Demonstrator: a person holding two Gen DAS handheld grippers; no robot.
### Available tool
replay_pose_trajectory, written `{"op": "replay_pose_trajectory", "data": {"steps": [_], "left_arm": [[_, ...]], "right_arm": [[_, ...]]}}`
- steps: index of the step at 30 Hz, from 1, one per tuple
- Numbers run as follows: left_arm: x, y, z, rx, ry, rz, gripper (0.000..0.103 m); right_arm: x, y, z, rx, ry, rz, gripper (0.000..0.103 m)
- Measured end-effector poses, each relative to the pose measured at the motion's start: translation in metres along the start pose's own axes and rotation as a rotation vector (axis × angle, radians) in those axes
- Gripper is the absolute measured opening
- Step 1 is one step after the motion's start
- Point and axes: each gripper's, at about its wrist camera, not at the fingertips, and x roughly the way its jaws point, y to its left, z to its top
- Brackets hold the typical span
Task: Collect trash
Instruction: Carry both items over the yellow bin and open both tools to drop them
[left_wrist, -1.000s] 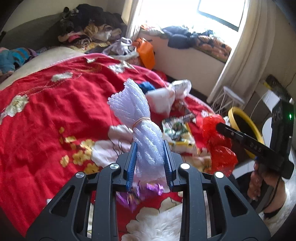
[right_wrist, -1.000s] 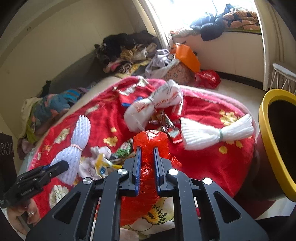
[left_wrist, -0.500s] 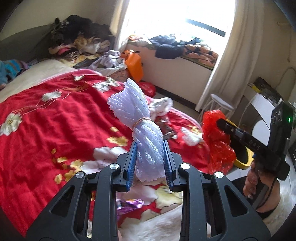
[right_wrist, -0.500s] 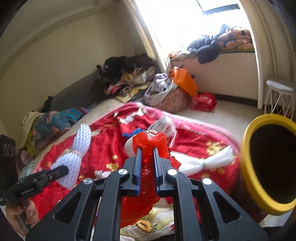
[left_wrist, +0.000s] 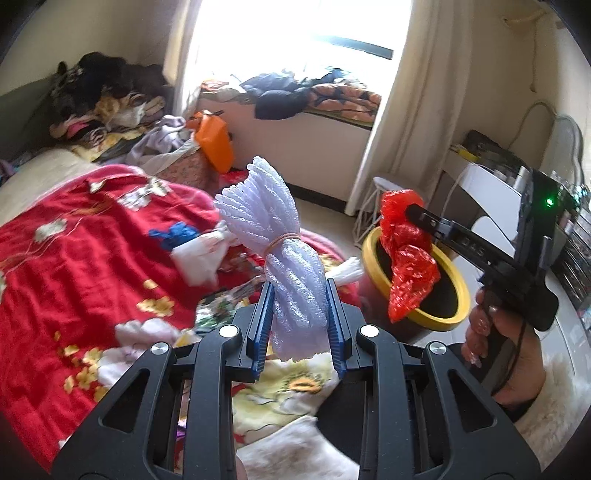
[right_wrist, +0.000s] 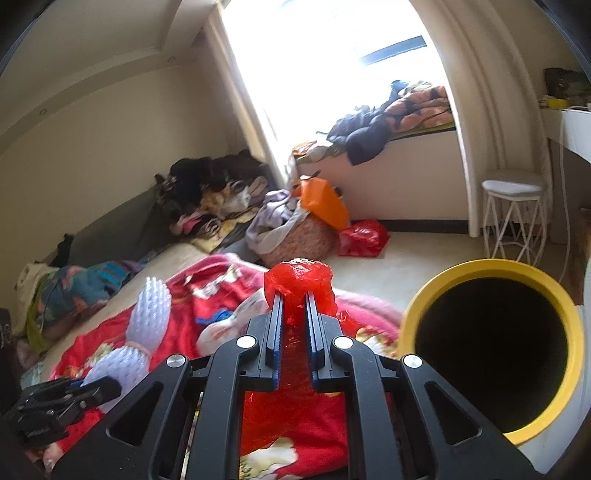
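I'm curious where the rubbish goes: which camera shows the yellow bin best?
The right wrist view: the yellow bin shows its whole rim and dark inside. In the left wrist view the red bag covers part of it.

"D4S"-like marking on right tool (left_wrist: 421, 216)

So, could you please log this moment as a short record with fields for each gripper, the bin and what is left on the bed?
left gripper: shut on foam net, held above the bed
right gripper: shut on red bag, beside the bin in its own view
bin: yellow rim, dark inside, open top, on the floor by the bed
red bag vs bin: in the left view it hangs in front of the opening; not released
bed: red floral blanket, wrappers and white bags on it
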Motion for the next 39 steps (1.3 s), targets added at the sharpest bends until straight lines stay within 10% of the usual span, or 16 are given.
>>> {"op": "replay_pose_trajectory", "data": {"steps": [39], "left_arm": [[0.109,-0.129,0.023,0.188,0.104,-0.234,0.021]], "right_arm": [[-0.045,-0.173,0.004,0.311,-0.111,-0.302,0.01]]}}
